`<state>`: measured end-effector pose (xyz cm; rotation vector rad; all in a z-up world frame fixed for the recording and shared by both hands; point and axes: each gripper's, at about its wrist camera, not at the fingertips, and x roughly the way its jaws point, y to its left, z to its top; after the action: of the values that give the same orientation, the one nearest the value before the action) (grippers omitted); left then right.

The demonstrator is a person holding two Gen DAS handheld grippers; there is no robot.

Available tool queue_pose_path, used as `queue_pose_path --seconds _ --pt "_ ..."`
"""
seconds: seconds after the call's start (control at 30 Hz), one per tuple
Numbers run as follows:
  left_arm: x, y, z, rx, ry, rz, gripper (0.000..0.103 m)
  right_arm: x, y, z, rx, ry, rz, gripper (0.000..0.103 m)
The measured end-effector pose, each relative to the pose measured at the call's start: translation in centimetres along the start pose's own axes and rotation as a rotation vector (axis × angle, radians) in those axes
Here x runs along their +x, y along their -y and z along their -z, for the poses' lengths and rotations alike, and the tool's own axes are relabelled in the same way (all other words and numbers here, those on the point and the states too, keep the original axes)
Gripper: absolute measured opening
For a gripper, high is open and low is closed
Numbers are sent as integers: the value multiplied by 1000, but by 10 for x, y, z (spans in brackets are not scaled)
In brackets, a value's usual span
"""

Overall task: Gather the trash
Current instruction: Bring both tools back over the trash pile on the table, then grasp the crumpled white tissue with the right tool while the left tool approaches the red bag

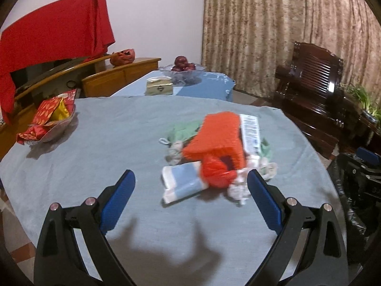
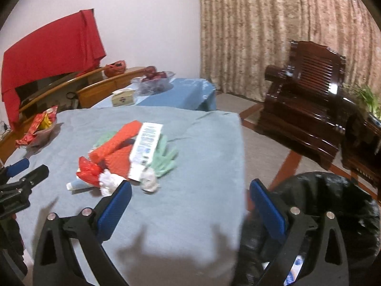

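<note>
A heap of trash lies on the grey-clothed table (image 1: 119, 131): an orange box (image 1: 219, 138), a white barcode carton (image 1: 250, 133), a crumpled red wrapper (image 1: 215, 171), a blue-and-white packet (image 1: 183, 183), white tissue wads (image 1: 235, 188) and a green glove (image 1: 183, 128). My left gripper (image 1: 190, 176) is open just short of the packet and wrapper, holding nothing. My right gripper (image 2: 190, 186) is open and empty over the table's near right edge, right of the heap (image 2: 123, 155). A black-lined trash bin (image 2: 328, 205) stands on the floor under its right finger. The left gripper (image 2: 28, 169) shows at that view's left edge.
A bowl of red snack packets (image 1: 50, 124) sits at the table's far left. Behind are a blue-covered table with a fruit bowl (image 1: 182, 69) and a tissue box (image 1: 159, 86). A dark wooden armchair (image 2: 307, 104) stands to the right, near the curtain.
</note>
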<state>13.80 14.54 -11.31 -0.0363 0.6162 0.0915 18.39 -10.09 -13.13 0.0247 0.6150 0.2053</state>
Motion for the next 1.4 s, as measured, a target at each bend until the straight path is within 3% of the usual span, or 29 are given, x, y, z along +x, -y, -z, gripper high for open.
queue_pose_path --seconds 0.33,0.77,0.97,1.1,1.23,1.4 --pt "28 -34 14 -17 -42 -36 92 50 -57 6 -66 -39 -71 97" --pt "50 -52 19 -21 -55 -53 92 102 -96 20 -92 -107 -118 92" --pt "57 -57 20 -36 -65 -58 92 117 -105 27 -110 -148 -153 78" --pt "58 -57 22 -39 -68 -56 92 122 -109 29 -116 -174 -210 52" --pt "59 -54 22 -34 -69 -51 92 117 -109 30 -124 -169 -231 45" --pt "58 -43 21 -25 -67 -34 92 103 -97 29 -106 -158 -234 44"
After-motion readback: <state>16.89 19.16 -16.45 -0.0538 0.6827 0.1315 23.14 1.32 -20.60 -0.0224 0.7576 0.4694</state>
